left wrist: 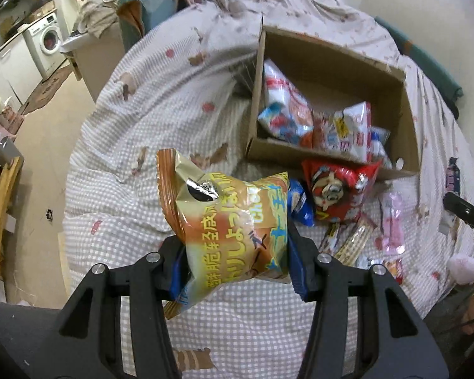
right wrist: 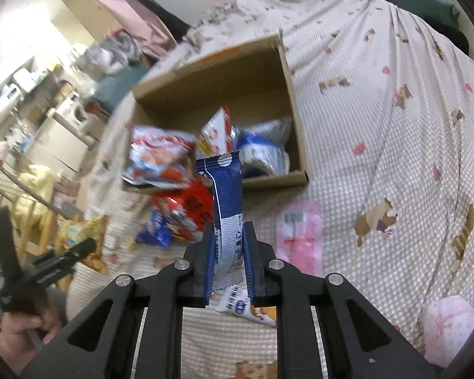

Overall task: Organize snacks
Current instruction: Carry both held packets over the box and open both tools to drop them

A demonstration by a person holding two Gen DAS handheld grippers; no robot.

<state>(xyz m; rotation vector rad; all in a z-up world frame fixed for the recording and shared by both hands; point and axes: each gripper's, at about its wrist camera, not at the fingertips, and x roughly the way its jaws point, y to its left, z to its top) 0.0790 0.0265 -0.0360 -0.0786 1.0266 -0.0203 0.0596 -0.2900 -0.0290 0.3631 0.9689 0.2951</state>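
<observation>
Spread over the bed, a checked bedspread (left wrist: 180, 101) with bear prints is carrying everything, and a washing machine (left wrist: 49, 39) is standing in the cluttered room beyond it. An open cardboard box (left wrist: 331, 72) is sitting on the bedspread, already holding several white, red and blue snack bags (left wrist: 287, 107).

Just in front of the box, a red snack bag (left wrist: 341, 189), a small blue packet (left wrist: 298, 202) and a pink wrapper (right wrist: 300, 237) are lying loose on the cloth, with two wafer bars (left wrist: 350, 240) beside them.

The left gripper (left wrist: 233, 259) is clamping a puffy gold and orange snack bag (left wrist: 230, 221) between its jaws, off the cloth and on the near side of the box. The right gripper (right wrist: 227, 252) is pinching a narrow blue and white stick packet (right wrist: 226, 208) with its jaws nearly together, the packet standing upright in front of the box's near wall.
</observation>
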